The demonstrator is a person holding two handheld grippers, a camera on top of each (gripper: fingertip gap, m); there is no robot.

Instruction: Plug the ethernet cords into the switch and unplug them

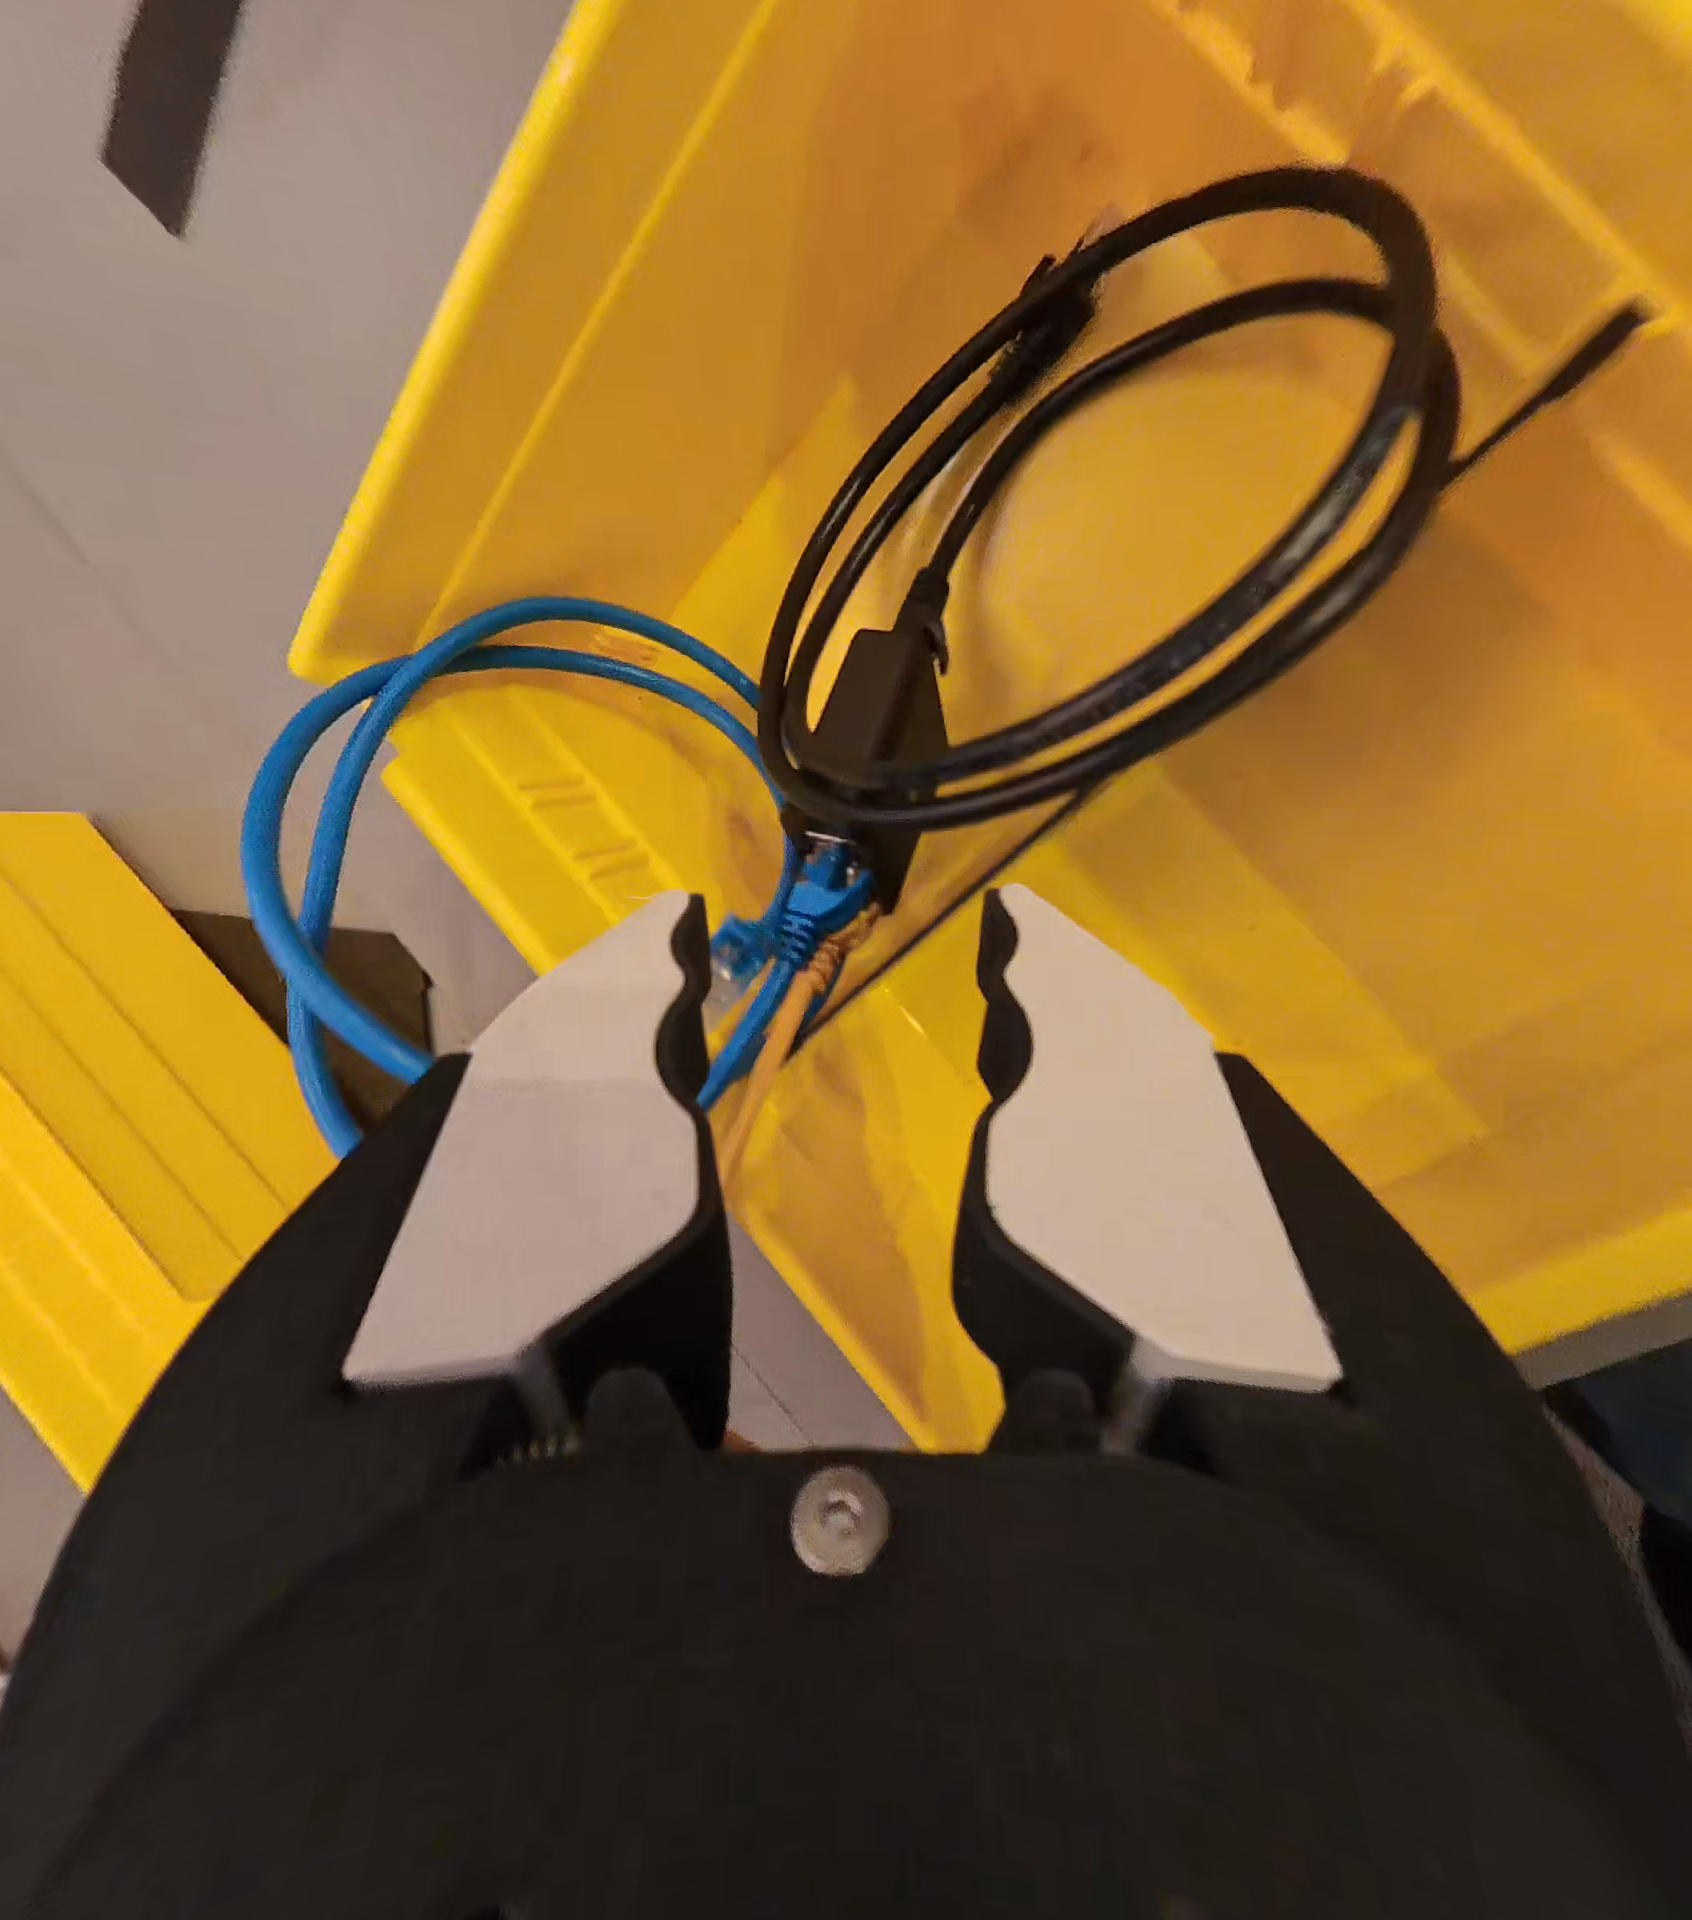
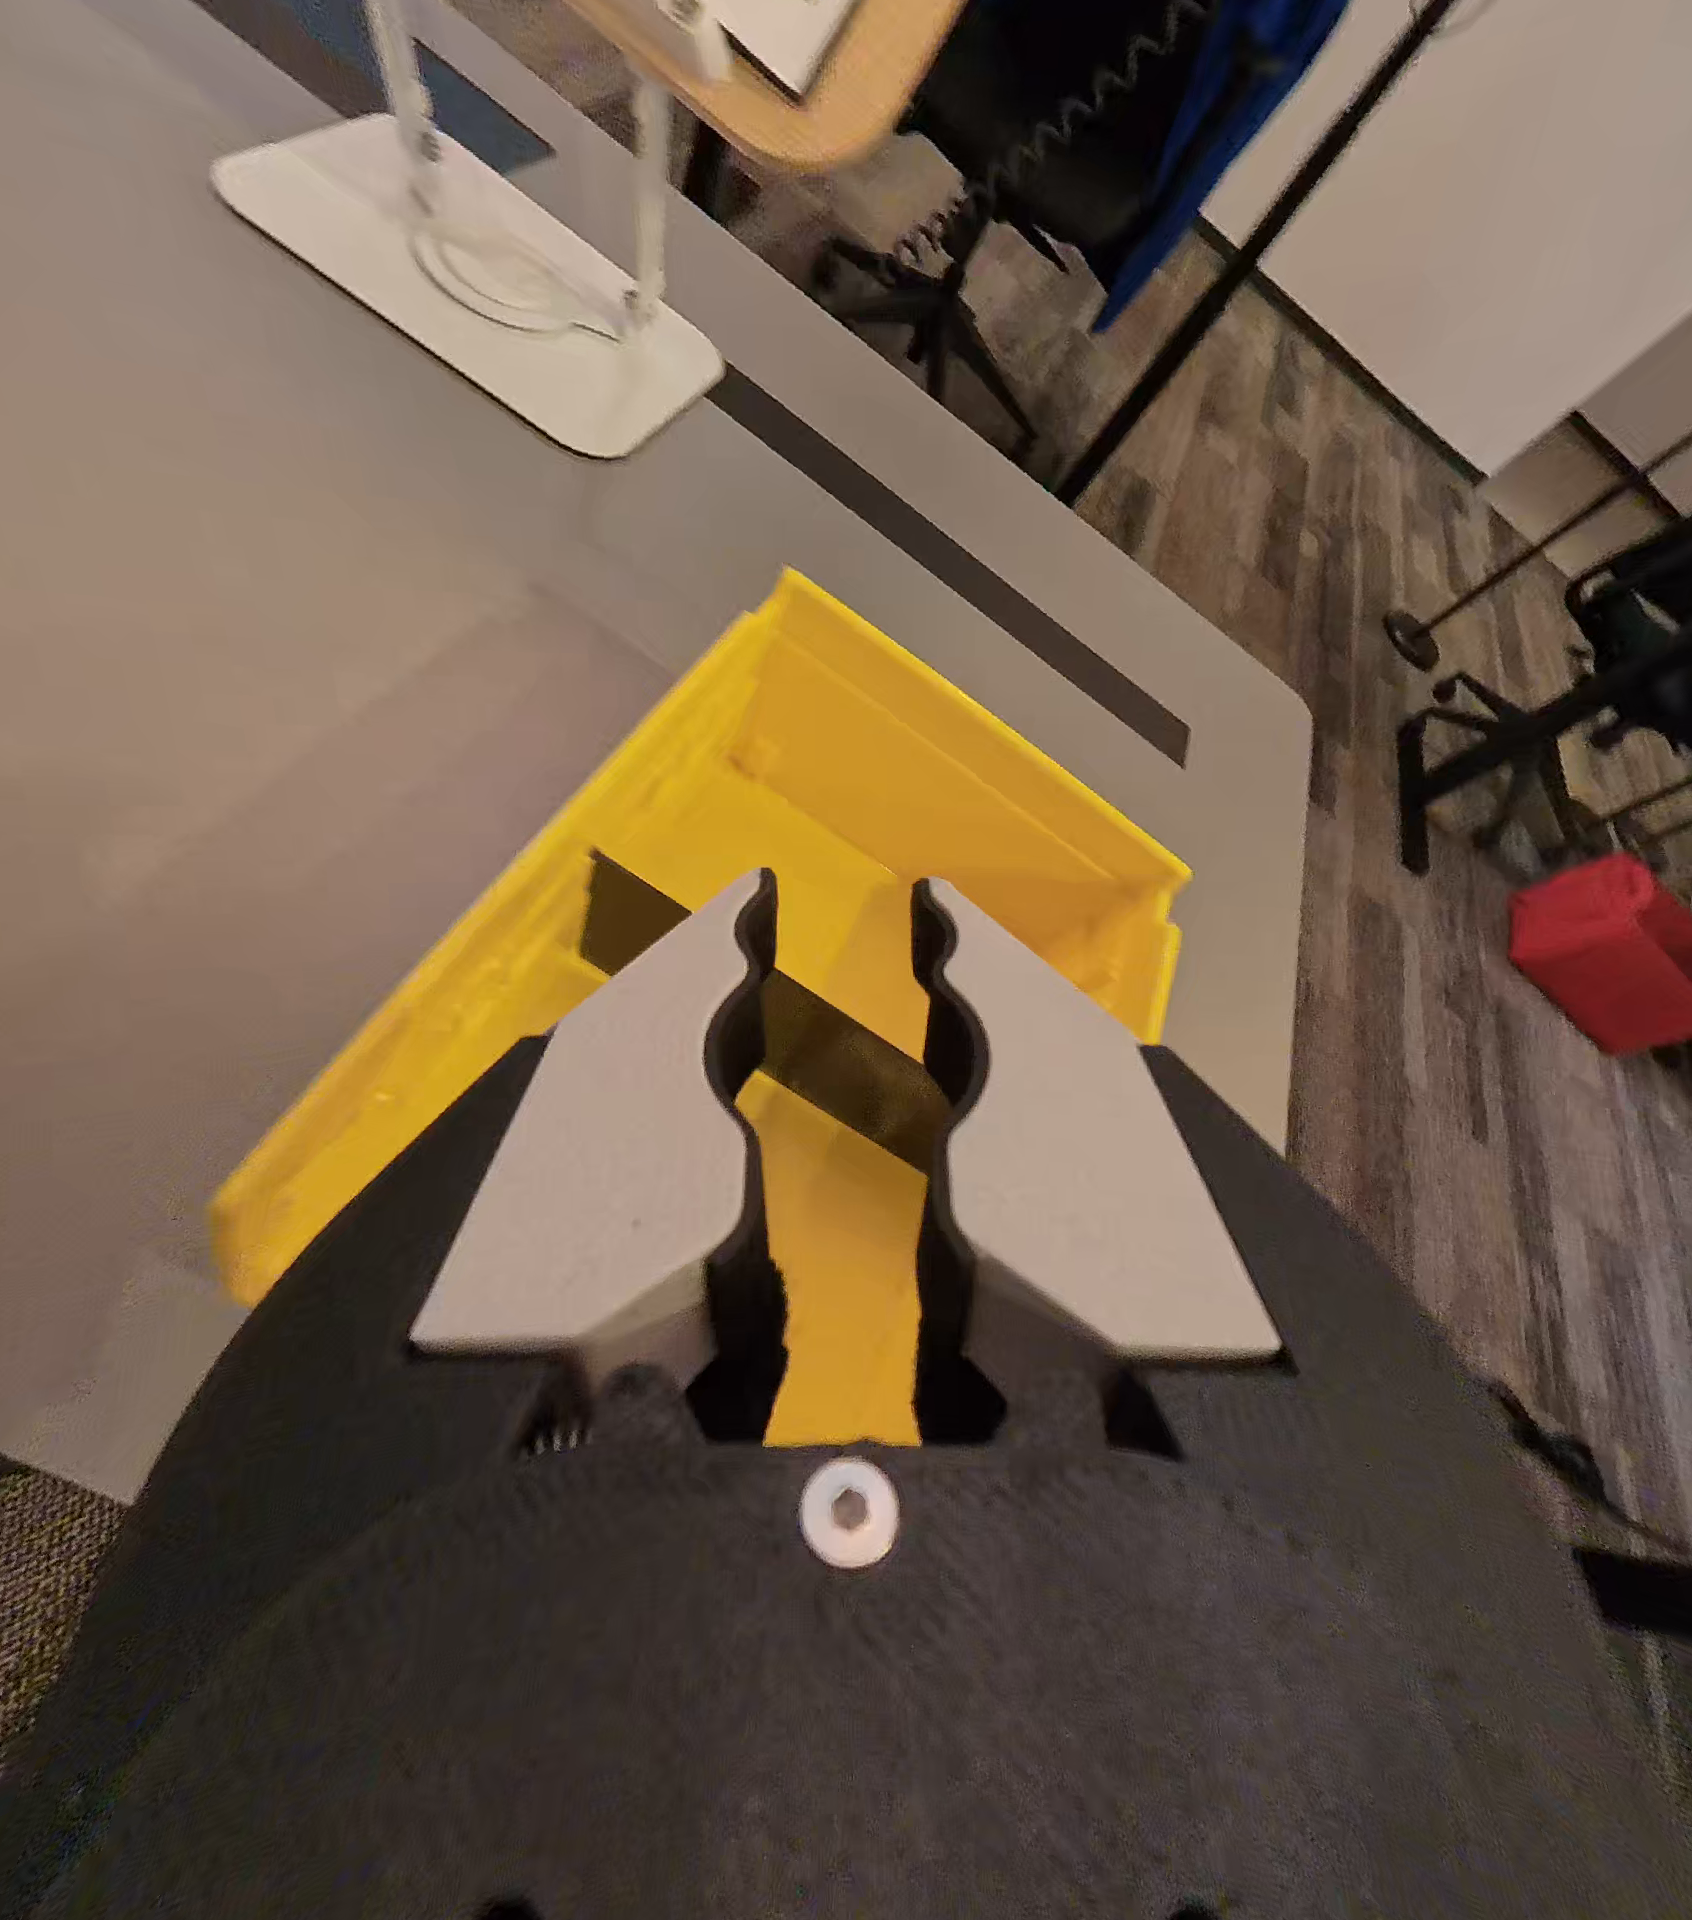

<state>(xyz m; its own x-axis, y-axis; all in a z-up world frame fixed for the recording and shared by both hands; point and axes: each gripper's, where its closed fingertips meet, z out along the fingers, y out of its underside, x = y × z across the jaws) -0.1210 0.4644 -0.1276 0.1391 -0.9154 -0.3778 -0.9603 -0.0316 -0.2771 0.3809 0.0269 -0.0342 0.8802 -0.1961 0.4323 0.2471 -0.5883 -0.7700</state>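
In the left wrist view a small black switch [image 1: 878, 727] lies in a yellow bin [image 1: 1237, 935], with a coiled black cable [image 1: 1382, 499] around it. A blue ethernet cord [image 1: 302, 883] loops out over the bin's edge. One of its plugs [image 1: 826, 878] sits in the switch. Its other plug [image 1: 740, 943] hangs loose beside my left fingertip. A yellow-orange cord [image 1: 806, 992] also reaches the switch. My left gripper [image 1: 842, 914] is open and empty, just short of the plugs. My right gripper [image 2: 847, 888] is open a little and empty, above a yellow tray [image 2: 925, 748].
A second yellow piece [image 1: 42, 1039] lies at the left on the grey table [image 2: 198, 623]. A white stand base [image 2: 468, 281] stands at the back. The table's edge runs on the right, with floor, office chairs [image 2: 1652, 665] and red bins [image 2: 1621, 951] beyond. Across from one pair of fingers to the other is roughly 65 centimetres. From the left gripper's tips to the small black switch [image 1: 878, 727] is close to 6 centimetres.
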